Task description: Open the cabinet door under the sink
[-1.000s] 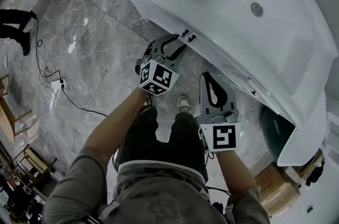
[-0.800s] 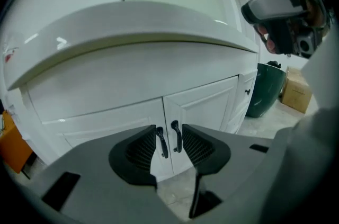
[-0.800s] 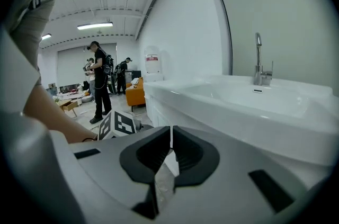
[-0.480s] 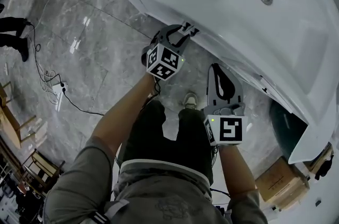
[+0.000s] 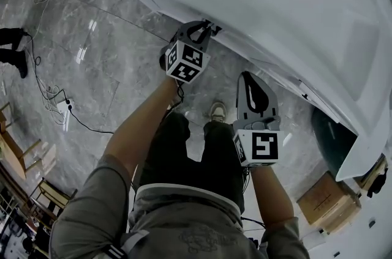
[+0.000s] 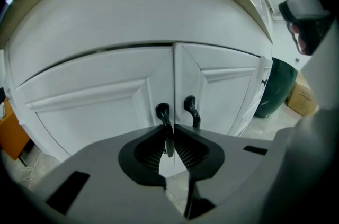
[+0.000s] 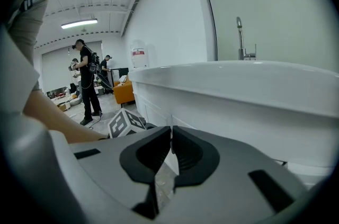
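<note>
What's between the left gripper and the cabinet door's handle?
Nothing: the left gripper has just been closing, and the left door's handle sits pinched between its fingers, in the left gripper view.

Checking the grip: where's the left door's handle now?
In the left gripper view, the left door's handle sits left of the right door's handle, between the jaws of the left hand-held gripper, which have just closed on it.

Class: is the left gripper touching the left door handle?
Touching. The left gripper view shows the left gripper, jaws just closing, pinching the left handle between them.
</note>
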A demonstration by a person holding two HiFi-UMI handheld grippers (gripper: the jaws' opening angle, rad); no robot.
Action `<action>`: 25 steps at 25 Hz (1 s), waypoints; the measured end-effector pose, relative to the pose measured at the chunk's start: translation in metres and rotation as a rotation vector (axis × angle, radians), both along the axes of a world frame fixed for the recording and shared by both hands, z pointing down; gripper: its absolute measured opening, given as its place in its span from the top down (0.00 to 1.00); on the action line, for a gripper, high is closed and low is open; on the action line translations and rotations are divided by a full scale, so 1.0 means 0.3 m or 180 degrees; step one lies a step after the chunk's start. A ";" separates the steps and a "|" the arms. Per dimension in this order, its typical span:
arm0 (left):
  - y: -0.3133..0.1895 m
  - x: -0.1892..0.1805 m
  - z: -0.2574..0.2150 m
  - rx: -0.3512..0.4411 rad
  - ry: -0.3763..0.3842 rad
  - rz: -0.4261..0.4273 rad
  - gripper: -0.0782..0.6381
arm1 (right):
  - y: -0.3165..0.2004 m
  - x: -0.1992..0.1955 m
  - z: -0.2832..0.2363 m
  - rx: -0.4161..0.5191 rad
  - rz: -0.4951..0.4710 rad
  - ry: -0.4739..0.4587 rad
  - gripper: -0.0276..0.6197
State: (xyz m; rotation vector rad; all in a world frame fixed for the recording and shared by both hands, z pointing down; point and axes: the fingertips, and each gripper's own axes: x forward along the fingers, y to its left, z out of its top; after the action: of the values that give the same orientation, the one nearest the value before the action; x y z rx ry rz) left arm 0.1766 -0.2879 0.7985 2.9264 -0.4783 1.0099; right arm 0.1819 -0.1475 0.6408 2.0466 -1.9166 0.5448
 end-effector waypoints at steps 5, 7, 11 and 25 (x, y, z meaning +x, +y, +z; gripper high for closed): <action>0.003 -0.020 -0.001 -0.0152 0.0041 -0.0129 0.82 | 0.025 -0.014 0.006 -0.0098 0.0001 -0.0010 0.90; 0.015 -0.038 0.000 -0.0206 0.0074 -0.0136 0.82 | 0.034 -0.022 -0.006 -0.0134 -0.0024 -0.0008 0.90; 0.046 -0.096 -0.005 -0.0333 0.0152 0.0042 0.82 | 0.039 -0.059 -0.029 -0.0205 -0.0091 -0.0022 0.90; 0.138 -0.318 -0.025 -0.0244 0.0232 0.0808 0.82 | -0.048 -0.280 -0.009 -0.0512 -0.0498 -0.0087 0.90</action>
State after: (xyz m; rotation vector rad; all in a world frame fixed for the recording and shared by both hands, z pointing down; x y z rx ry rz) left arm 0.0810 -0.2465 0.7909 2.9946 -0.0644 0.9140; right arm 0.0979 -0.1618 0.6380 1.7823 -1.9587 0.6678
